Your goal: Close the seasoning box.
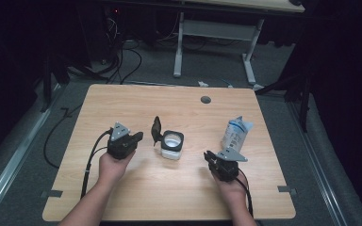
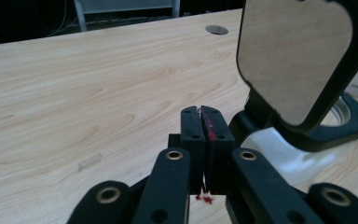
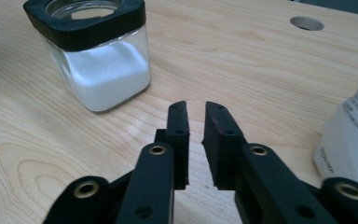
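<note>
A square glass jar (image 1: 172, 145) with a black rim and white powder inside stands mid-table, its hinged black lid (image 1: 156, 127) flipped up on the left. In the left gripper view the lid (image 2: 298, 56) rises just right of my left gripper (image 2: 200, 111), whose jaws are pressed together on nothing. That left gripper (image 1: 138, 137) sits left of the jar, apart from it. My right gripper (image 1: 209, 156) lies right of the jar. In the right gripper view its jaws (image 3: 196, 105) stand a narrow gap apart, empty, with the jar (image 3: 102, 70) ahead to the left.
A white printed pouch (image 1: 236, 133) stands just beyond the right gripper, close on its right side (image 3: 354, 135). A round cable hole (image 1: 205, 100) sits near the table's far edge. Cables trail from both grippers toward the front edge.
</note>
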`<move>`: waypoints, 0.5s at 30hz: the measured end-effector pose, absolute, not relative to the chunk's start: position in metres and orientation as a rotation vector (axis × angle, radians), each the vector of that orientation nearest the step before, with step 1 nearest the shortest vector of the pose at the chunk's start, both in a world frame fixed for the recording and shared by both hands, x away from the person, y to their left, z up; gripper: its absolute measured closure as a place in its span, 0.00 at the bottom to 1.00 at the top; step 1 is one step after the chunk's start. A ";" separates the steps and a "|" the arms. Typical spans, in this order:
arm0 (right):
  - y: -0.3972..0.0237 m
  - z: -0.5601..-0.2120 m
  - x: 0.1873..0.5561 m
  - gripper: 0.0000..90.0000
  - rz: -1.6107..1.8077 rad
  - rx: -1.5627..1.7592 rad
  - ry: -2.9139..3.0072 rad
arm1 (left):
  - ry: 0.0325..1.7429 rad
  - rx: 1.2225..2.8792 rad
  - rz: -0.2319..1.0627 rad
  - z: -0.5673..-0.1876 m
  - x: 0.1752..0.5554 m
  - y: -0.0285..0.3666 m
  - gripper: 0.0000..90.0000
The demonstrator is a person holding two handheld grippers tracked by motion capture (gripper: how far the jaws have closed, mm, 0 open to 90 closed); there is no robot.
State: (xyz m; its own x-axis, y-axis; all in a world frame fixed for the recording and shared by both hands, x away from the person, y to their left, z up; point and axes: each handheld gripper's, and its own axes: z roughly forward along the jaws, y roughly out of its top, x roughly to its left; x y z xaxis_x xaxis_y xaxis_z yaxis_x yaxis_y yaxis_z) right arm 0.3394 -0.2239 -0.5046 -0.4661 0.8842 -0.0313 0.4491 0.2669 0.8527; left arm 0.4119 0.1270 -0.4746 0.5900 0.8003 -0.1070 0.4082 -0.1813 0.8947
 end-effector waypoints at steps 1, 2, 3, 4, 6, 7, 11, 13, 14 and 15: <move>-0.223 -0.505 0.339 0.96 1.110 1.203 2.033 | 0.990 1.796 0.474 -0.473 0.414 0.124 1.00; -0.223 -0.505 0.338 0.99 1.119 1.194 2.038 | 0.988 1.797 0.472 -0.473 0.415 0.122 1.00; -0.222 -0.505 0.338 1.00 1.119 1.189 2.040 | 0.986 1.796 0.474 -0.472 0.416 0.119 1.00; -0.222 -0.505 0.337 1.00 1.124 1.180 2.041 | 0.982 1.794 0.473 -0.470 0.417 0.117 1.00; -0.222 -0.504 0.337 1.00 1.134 1.177 2.046 | 0.974 1.789 0.473 -0.467 0.419 0.112 1.00; -0.222 -0.504 0.337 1.00 1.136 1.175 2.047 | 0.969 1.788 0.474 -0.465 0.419 0.109 1.00; -0.222 -0.503 0.335 1.00 1.141 1.168 2.050 | 0.954 1.786 0.475 -0.461 0.420 0.102 1.00; -0.222 -0.503 0.334 1.00 1.149 1.166 2.049 | 0.950 1.785 0.472 -0.460 0.420 0.099 1.00; -0.222 -0.503 0.334 1.00 1.149 1.163 2.050 | 0.946 1.785 0.474 -0.459 0.419 0.098 1.00; -0.222 -0.503 0.334 1.00 1.147 1.163 2.054 | 0.946 1.781 0.473 -0.459 0.419 0.097 1.00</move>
State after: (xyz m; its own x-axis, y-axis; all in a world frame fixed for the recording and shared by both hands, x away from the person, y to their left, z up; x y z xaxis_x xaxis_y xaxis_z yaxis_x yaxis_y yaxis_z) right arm 0.3344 -0.2223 -0.5027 -0.5020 0.8645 -0.0254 0.4319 0.2760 0.8587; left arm 0.4190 0.0973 -0.4589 0.6142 0.7815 -0.1096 0.3805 -0.1716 0.9087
